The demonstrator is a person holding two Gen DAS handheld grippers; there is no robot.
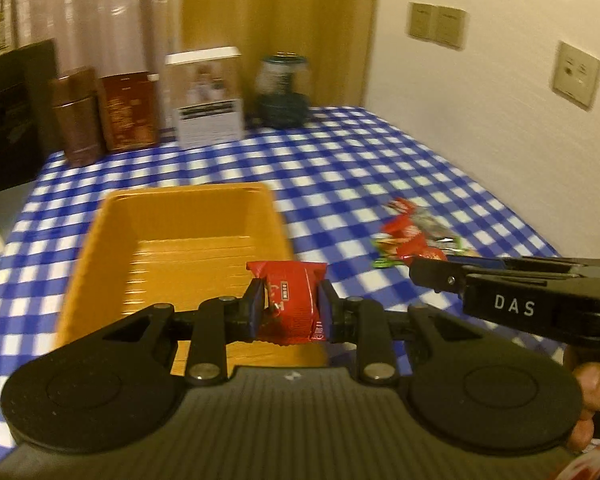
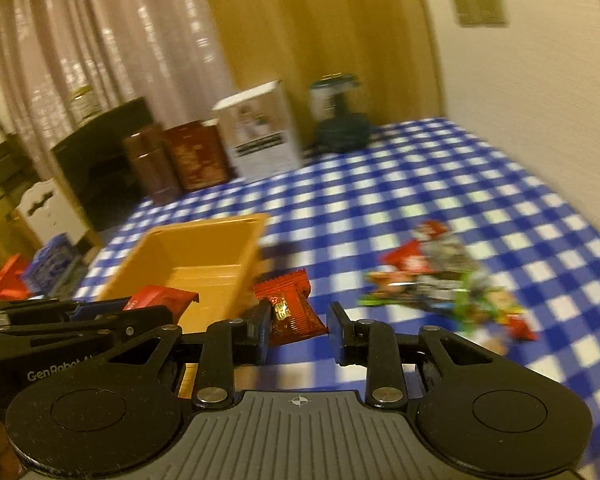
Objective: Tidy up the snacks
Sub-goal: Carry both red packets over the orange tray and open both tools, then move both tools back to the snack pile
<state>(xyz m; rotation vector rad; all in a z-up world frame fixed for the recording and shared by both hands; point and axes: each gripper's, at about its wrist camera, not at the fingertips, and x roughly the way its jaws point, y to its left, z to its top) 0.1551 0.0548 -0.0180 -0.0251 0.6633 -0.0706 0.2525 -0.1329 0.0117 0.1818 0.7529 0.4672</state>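
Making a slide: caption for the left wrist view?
Left gripper carries a red snack packet over the orange tray.

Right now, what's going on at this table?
A person is sorting snacks with a gripper in each hand. The left gripper is shut on a red snack packet above the near end of the orange tray, which looks empty. The right gripper holds a second red packet beside the tray. A pile of mixed snacks waits on the checked tablecloth.
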